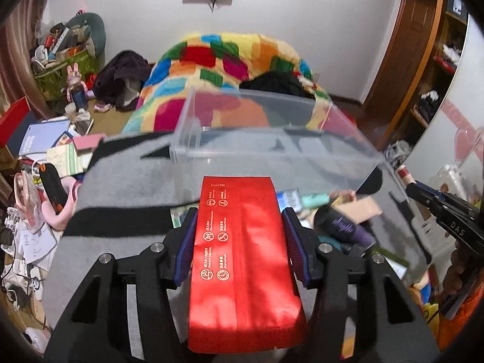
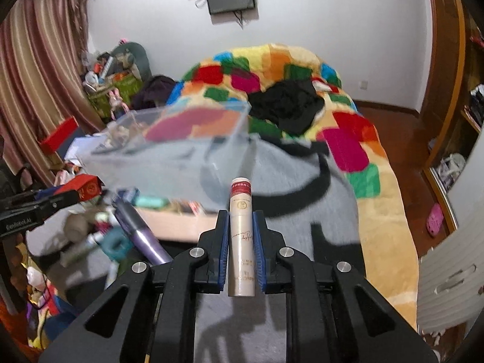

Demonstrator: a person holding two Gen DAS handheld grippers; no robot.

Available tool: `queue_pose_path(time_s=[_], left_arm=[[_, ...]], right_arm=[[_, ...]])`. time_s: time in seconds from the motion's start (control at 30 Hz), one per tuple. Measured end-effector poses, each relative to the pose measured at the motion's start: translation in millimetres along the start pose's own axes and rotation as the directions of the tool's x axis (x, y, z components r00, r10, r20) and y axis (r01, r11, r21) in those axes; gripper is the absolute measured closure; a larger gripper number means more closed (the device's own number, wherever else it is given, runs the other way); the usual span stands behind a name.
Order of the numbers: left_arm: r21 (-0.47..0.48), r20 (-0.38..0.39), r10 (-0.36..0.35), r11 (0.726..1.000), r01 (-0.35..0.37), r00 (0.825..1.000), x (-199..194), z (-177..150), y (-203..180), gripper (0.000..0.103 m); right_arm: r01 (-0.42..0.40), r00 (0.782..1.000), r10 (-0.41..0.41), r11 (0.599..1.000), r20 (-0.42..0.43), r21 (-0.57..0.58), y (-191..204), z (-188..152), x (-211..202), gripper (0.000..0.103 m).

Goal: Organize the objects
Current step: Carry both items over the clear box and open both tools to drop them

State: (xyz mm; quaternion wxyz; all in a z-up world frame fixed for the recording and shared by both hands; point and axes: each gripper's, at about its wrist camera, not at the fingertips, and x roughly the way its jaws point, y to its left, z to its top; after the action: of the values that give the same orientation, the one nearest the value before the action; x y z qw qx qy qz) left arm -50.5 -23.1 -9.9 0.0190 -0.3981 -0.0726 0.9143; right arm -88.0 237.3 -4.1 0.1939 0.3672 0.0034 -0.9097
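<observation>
Red box point(image 1: 242, 248) sits btwn the left gripper point(image 1: 239, 242) pads, long axis pointing fwd toward the clear bin point(image 1: 272, 133); pads pinch it on both long side faces, box nose just short of the bin's near wall. Looks like thin card, prob light, flat and fairly stiff but sides will dent if squeezed hard. Side-face hold near mid-length as now seems right, glossy print could slip a bit.

Cream tube point(image 2: 241, 236) w/ red band at the far end is pinched in the right gripper point(image 2: 241, 242), jaws nearly pressed together on it, tube lying along the fingers and sticking out fwd, also short of the bin and to its right in the right wrist view. Rigid cylinder, prob light, smooth and round so it can roll or twist in the pads; mid-body hold is good.

Bin is tilted/blurred, sits on the grey blanket point(image 1: 127, 181) w/ black bands; can't tell for sure if anything's in it.

Counts: 1 red box, 1 cream tube, 1 clear bin, 2 grippers. Near side of the bin there's a loose pile: 1 purple tube-ish item point(image 2: 142, 236), 1 mint item point(image 2: 151, 202), 1 tan flat card point(image 2: 178, 227), rest too blurred to count. Behind the bin: 1 multicolour blanket point(image 2: 272, 69), 1 black garment point(image 2: 287, 106) on it
</observation>
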Motion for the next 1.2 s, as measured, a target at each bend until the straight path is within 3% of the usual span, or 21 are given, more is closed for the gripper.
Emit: queue_pose_path(time_s=[0.17, 0.4, 0.6, 0.97, 1.2], left_arm=[[-0.005, 0.079, -0.009, 1.0, 0.009, 0.997, -16, 19, 2, 0.049], [0.001, 0.104, -0.006, 1.0, 0.006, 0.995, -9, 44, 2, 0.049], [0.02, 0.07, -0.021, 1.0, 0.019, 0.997, 14, 67, 1, 0.049], [0.085, -0.116, -0.021, 0.996, 0.03, 0.993, 79, 86, -10, 0.049], [0.128, -0.14, -0.008, 0.991, 0.026, 0.99, 94, 87, -21, 0.049]], right_arm=[[-0.027, 0.999, 0.028, 0.999, 0.043, -0.025, 12, 22, -1, 0.089], [-0.071, 0.996, 0.073, 0.996, 0.046, -0.054, 27, 51, 14, 0.089], [-0.118, 0.993, 0.116, 0.991, -0.032, -0.06, 33, 73, 46, 0.089], [-0.138, 0.965, 0.114, 0.986, -0.238, -0.089, 40, 91, 120, 0.089], [-0.13, 0.954, 0.088, 0.983, -0.286, -0.128, 49, 87, 142, 0.089]])
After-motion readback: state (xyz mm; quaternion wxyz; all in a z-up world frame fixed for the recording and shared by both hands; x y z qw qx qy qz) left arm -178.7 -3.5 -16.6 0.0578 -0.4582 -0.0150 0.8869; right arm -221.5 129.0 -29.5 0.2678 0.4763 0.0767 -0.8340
